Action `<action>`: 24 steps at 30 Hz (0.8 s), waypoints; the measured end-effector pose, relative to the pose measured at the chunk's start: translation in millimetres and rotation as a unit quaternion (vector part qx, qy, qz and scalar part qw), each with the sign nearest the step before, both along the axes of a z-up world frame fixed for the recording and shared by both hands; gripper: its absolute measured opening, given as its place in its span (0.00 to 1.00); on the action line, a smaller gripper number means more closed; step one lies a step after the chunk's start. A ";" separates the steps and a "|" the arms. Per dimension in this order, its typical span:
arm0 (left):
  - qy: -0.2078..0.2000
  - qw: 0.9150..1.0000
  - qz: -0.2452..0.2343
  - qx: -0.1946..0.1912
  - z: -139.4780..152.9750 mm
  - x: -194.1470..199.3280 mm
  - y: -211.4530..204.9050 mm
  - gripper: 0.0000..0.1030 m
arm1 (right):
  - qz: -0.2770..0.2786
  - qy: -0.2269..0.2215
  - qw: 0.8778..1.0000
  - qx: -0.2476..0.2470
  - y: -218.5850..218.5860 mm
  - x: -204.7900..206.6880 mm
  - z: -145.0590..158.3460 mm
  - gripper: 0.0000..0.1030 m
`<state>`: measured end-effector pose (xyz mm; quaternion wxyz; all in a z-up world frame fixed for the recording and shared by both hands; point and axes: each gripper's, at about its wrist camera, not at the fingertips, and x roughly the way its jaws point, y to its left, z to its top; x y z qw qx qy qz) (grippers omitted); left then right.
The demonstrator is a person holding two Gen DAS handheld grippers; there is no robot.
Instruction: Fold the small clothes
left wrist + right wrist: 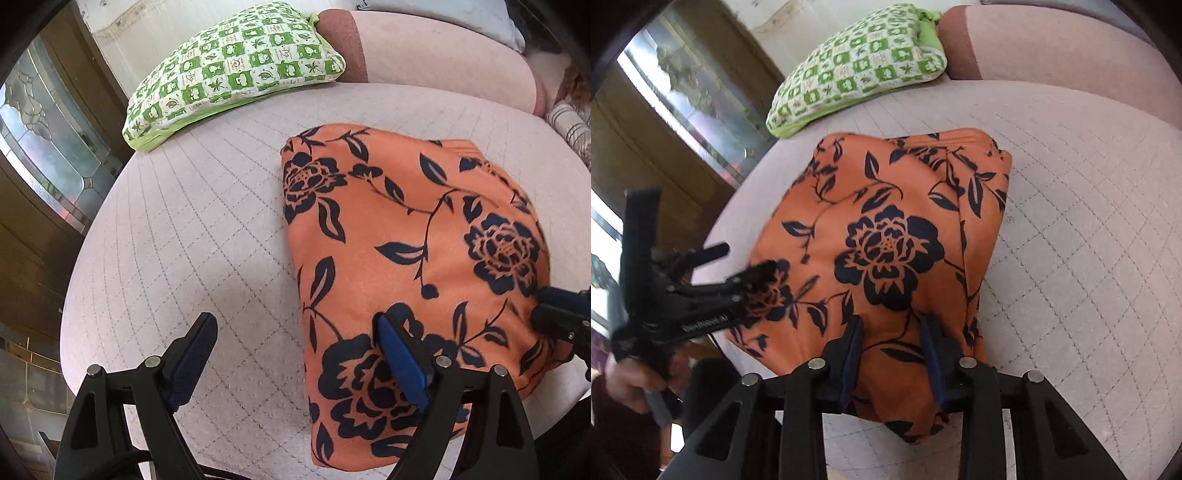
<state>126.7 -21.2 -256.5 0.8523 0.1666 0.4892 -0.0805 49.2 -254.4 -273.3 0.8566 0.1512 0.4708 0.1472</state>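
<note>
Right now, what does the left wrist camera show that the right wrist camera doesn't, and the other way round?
Only the left wrist view shows the striped cloth at the far right edge and the left gripper close up, jaws wide with nothing between them. Only the right wrist view shows a hand gripping the left tool's handle, and the right gripper with its jaws straddling the garment's near edge. Both show the orange floral garment on the quilted cushion, and the green checked pillow.
</note>
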 end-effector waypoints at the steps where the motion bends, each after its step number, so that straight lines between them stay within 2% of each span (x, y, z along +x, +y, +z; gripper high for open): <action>1: -0.004 1.000 -0.001 -0.005 5.1 2.1 -0.4 0.87 | -0.006 0.002 1.000 0.011 -4.6 1.5 1.2 0.33; 4: -0.024 0.999 -0.005 -0.025 23.7 16.7 -4.3 0.87 | -0.031 -0.041 0.997 0.056 -17.3 5.4 19.4 0.34; 7: -0.016 1.000 -0.002 -0.022 22.0 46.4 -14.3 0.87 | -0.061 -0.077 0.992 0.079 -28.9 19.7 31.0 0.34; 10: 0.004 1.000 0.004 -0.009 2.6 77.5 -23.6 0.87 | -0.088 -0.059 0.987 0.119 -39.9 51.0 26.9 0.34; 12: 0.034 0.999 0.009 -0.018 -15.4 92.3 -25.6 0.87 | -0.091 -0.037 0.987 0.126 -41.5 62.3 20.7 0.36; 14: 0.054 0.998 0.021 -0.034 -31.3 102.1 -25.2 0.88 | -0.090 0.006 0.989 0.114 -36.7 80.5 1.0 0.36; 15: 0.054 0.997 0.027 -0.040 -32.1 101.8 -25.0 0.88 | -0.090 0.034 0.990 0.103 -35.2 90.2 -11.0 0.36; 16: 0.045 0.998 0.031 -0.040 -28.3 99.3 -25.7 0.88 | -0.093 0.043 0.989 0.106 -36.0 95.4 -17.4 0.36; 18: 0.026 0.999 0.028 -0.032 -19.3 91.6 -27.5 0.88 | -0.094 0.036 0.988 0.121 -40.6 93.7 -13.9 0.36; 20: 0.009 0.999 0.023 -0.022 -6.6 77.6 -29.0 0.88 | -0.097 0.019 0.987 0.123 -43.7 85.7 -4.3 0.36; 24: -0.031 0.999 0.028 -0.023 31.9 42.2 -25.4 0.88 | -0.101 -0.040 0.990 0.092 -39.3 54.9 24.2 0.36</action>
